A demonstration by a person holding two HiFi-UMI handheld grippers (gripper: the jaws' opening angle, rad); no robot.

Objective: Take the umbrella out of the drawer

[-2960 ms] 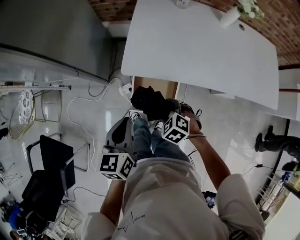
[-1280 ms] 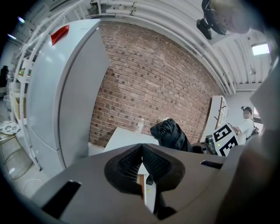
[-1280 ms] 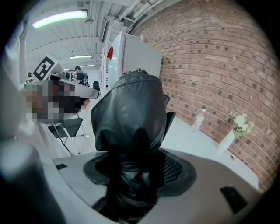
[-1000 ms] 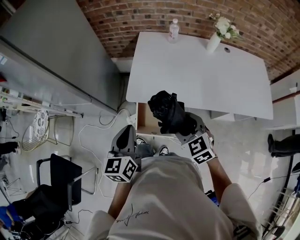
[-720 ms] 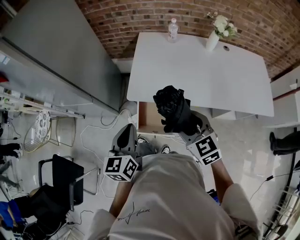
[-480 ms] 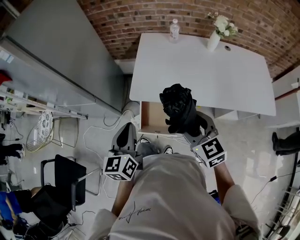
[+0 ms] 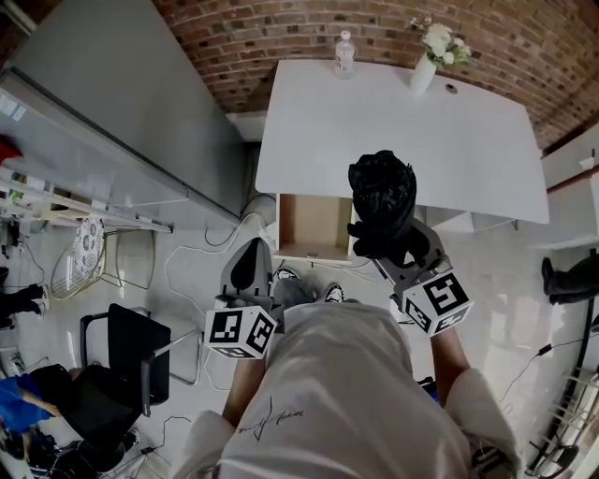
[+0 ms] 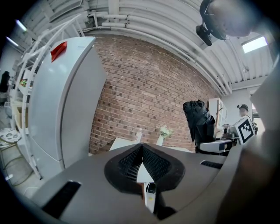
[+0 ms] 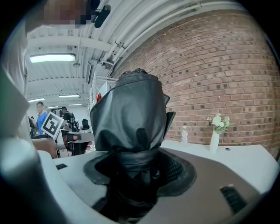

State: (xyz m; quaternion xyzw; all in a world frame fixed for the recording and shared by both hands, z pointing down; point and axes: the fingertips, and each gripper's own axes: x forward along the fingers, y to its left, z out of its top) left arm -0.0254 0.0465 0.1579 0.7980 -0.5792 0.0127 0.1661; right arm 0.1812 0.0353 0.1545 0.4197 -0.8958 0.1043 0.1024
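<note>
Brick wall (image 7: 281, 28) stands beyond both grippers; white table (image 7: 412, 122) runs out ahead of them. Left gripper view alone shows a tall white cabinet (image 8: 65, 96) to that gripper's left, with a red patch near its top, print too small to read. Head view alone shows the drawer (image 7: 314, 224), pulled open under the table's near edge, ahead of the left gripper (image 7: 249, 269) and beside the right gripper (image 7: 386, 245).

The black folded umbrella (image 7: 382, 192) is out of the drawer, upright in the right gripper, its bunched top over the table edge; right gripper view shows the jaws pinching the lower wrapped part, fabric bulging above them. Left gripper jaws are pressed together at the tips, nothing between them. Square black-and-white markers on both cubes, no letters.

Far across the table from the grippers: a white vase (image 7: 423, 67) with pale flowers; a clear bottle (image 7: 344, 51).
</note>
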